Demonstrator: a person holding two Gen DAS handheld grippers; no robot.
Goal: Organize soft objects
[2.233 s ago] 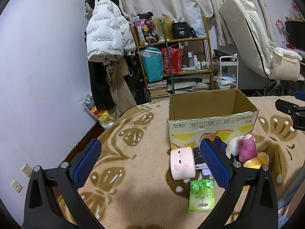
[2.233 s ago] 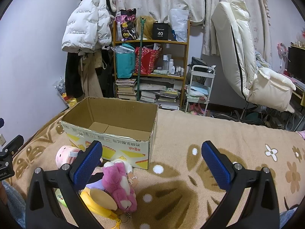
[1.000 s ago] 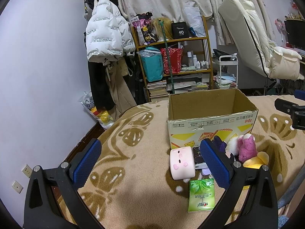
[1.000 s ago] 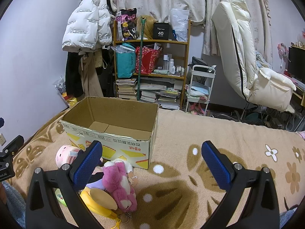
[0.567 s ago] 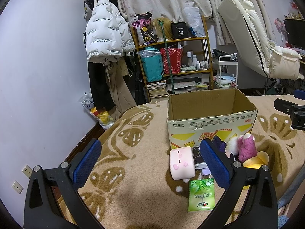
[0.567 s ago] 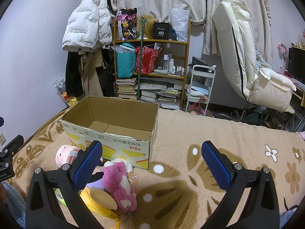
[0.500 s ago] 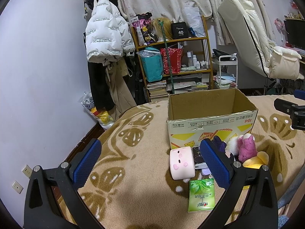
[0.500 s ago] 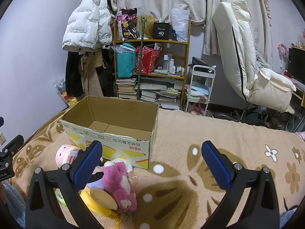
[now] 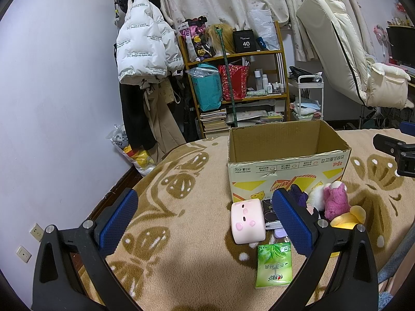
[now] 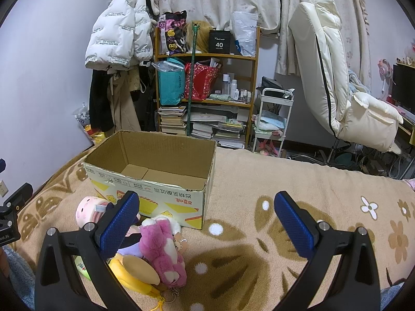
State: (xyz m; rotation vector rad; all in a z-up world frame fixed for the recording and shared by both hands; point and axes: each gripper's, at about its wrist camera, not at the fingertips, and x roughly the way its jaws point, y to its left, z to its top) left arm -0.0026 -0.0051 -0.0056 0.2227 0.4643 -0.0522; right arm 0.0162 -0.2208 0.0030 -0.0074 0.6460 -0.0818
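Both claws hang spread wide and empty above the patterned blanket (image 9: 181,233). Ahead of the left gripper (image 9: 205,220), slightly to its right, stands the open cardboard box (image 9: 288,165), which looks empty inside. Between that claw and the box lies the heap of soft things: a pink marshmallow-shaped plush (image 9: 247,220) just inside the right finger, a green tissue pack (image 9: 274,265) nearer still, and a pink stuffed animal (image 9: 334,199) beyond the right finger beside a yellow plush (image 9: 348,216).

From the right gripper (image 10: 210,223), the same heap sits low on its left, the pink stuffed animal (image 10: 163,248) lying just by the left finger, the box (image 10: 153,178) ahead and left.

All of these look light and squashy, so they should give under the pads rather than slip. The marshmallow plush is probably best pinched across its broad middle; the stuffed animal around its torso, not a limb. The tissue pack is flat and slick-looking, so take it by the edges.
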